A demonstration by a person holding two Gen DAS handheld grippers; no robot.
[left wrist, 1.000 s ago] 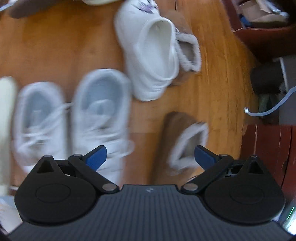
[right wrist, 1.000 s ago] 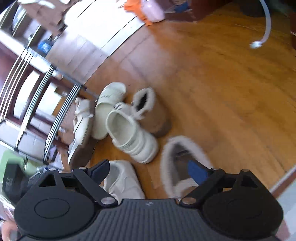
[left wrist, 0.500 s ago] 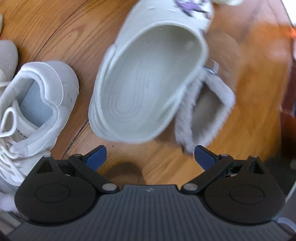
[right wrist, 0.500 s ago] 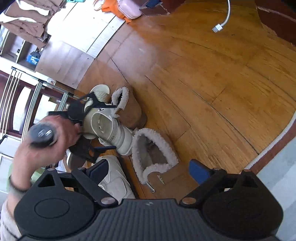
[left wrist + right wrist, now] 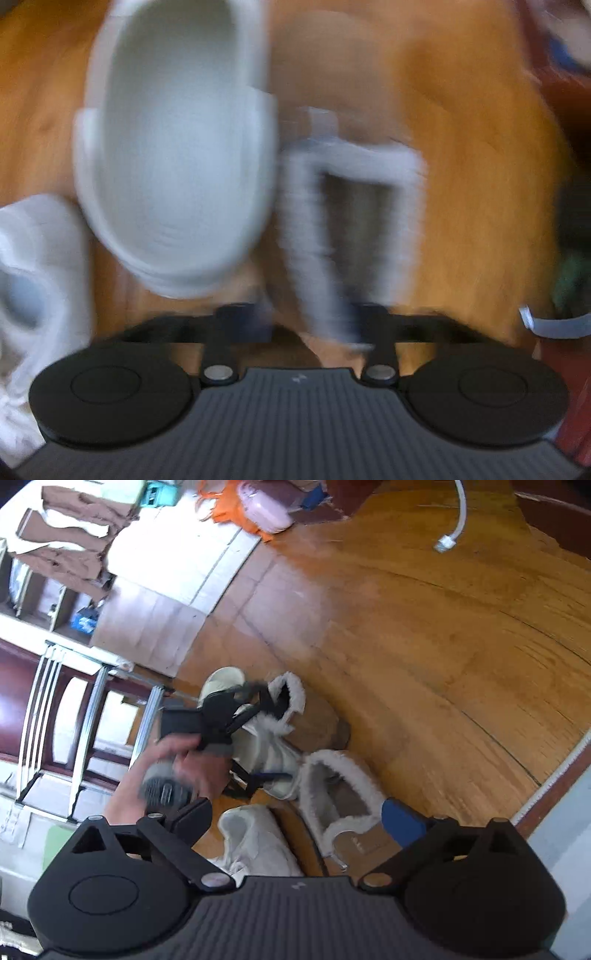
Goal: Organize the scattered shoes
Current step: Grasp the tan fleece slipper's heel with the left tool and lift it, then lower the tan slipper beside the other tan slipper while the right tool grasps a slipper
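Left wrist view was blurry: a brown fur-lined slipper [image 5: 354, 206] sat mid-frame on the wood floor [image 5: 480, 184], w/ a white clog [image 5: 177, 166] just beside it on the left & a white sneaker [image 5: 33, 280] at the left edge. The left gripper [image 5: 310, 325] was closing, its jaws near together on the slipper's furry rim. In the right wrist view, the right gripper [image 5: 291, 818] was opening wide at the bottom, w/ a 2nd fur slipper [image 5: 340, 794] between its jaws, not pinched. A hand [image 5: 184, 764] held the left tool, mid-left.
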